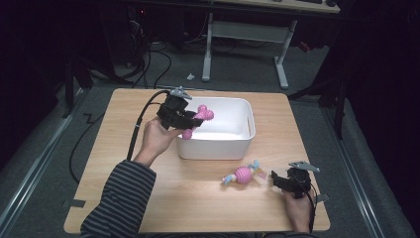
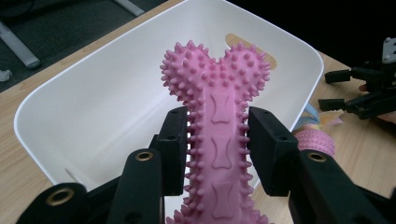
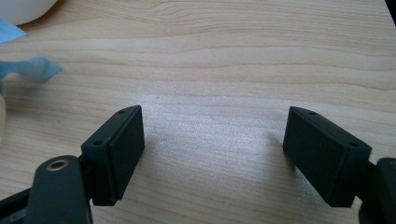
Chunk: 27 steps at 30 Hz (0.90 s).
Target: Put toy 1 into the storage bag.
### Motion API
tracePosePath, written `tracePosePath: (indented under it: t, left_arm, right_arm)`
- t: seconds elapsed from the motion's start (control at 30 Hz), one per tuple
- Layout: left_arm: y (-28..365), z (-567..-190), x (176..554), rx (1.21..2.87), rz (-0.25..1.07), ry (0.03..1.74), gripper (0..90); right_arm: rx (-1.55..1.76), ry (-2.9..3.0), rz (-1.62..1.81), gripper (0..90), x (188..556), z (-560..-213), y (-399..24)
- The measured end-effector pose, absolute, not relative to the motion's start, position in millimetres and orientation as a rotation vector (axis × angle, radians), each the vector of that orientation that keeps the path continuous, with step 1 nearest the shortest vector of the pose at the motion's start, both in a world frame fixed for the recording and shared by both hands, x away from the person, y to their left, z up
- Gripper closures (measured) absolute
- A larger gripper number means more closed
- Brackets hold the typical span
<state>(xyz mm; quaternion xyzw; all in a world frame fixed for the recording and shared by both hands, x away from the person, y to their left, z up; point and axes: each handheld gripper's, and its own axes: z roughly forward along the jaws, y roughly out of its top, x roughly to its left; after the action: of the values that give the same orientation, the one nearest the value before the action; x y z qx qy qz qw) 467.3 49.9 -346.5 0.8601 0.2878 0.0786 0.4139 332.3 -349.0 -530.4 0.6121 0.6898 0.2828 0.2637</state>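
Fingers (image 2: 175,140) on the left gripper (image 2: 219,144) are clamped on the shaft of a pink spiky bone (image 2: 219,116) — one pad each side, bone head sticking out past the tips. From the high view the bone (image 1: 200,116) is held right over the bin's (image 1: 247,134) rim at about 9 o'clock of the bin, and the left gripper view has the bone's head hanging above the white floor of the bin (image 2: 70,116). So I'd call this the drop-off step: toy picked, carried, now being lined up over the bin.

Next move, as I read it: push a little further in so the whole bone clears the near wall, then let the fingers spread so it falls inside. The lower end of the bone looks like it's still over the rim, so releasing now might tip it back onto the desk (image 1: 148,198).

Right gripper (image 1: 292,182) sits at roughly 4 o'clock on the desk, fingers (image 3: 116,154) wide apart with nothing but bare wood between them. Just to its 9 o'clock lies a ball toy (image 1: 242,174) — pink, with pale blue and yellow bits — resting on the desk near the bin's front wall. Probably the next pick.

Nothing really blocks the drop; the bin is empty inside.
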Motion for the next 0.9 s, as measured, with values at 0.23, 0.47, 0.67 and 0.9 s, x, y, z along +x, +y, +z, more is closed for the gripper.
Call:
tracePosePath:
  t: [0.23, 0.47, 0.67, 0.9]
  left_arm:
    - [39.5, -348.4, 474.5, 2.173, 0.199, 0.715, 59.6]
    - [32.4, -352.2, 479.6, 2.183, 0.203, 0.710, 59.6]
    - [23.6, -357.9, 483.4, 2.195, 0.205, 0.709, 59.5]
    - [16.8, -363.2, 486.5, 2.207, 0.209, 0.708, 59.5]
  right_arm:
    - [1.654, 1.865, 0.764, 20.8, 332.3, -530.4, -349.0]
    - [1.653, 1.867, 0.765, 20.8, 332.3, -530.4, -348.9]
    - [1.653, 1.867, 0.765, 20.8, 332.3, -530.4, -348.8]
    - [1.653, 1.867, 0.766, 20.8, 332.3, -530.4, -348.8]
